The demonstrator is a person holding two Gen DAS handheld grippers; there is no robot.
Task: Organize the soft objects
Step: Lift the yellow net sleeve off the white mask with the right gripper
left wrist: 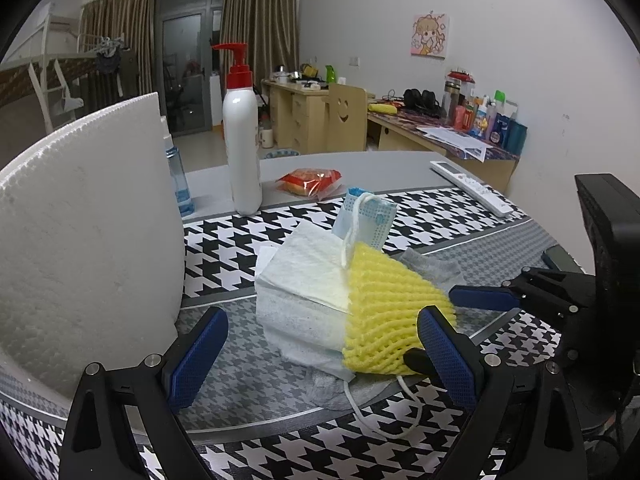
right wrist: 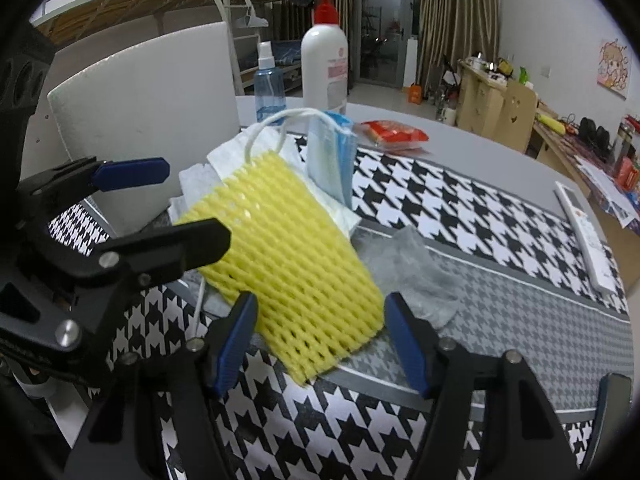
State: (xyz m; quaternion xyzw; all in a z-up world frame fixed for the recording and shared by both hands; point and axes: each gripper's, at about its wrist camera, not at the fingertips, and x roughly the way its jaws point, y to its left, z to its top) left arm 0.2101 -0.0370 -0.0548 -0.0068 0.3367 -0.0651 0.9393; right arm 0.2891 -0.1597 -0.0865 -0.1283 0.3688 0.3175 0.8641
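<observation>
A pile of soft things lies on the houndstooth runner. On top is a yellow foam net, over white tissue and a grey cloth. A blue face mask stands at the back of the pile. My left gripper is open, its fingers on either side of the pile's near end. My right gripper is open, and the net's near corner lies between its fingers without being squeezed. One of its fingers shows beside the net.
A white foam board stands upright left of the pile. Behind are a white pump bottle, a blue spray bottle and a red snack packet. A white remote lies at the right.
</observation>
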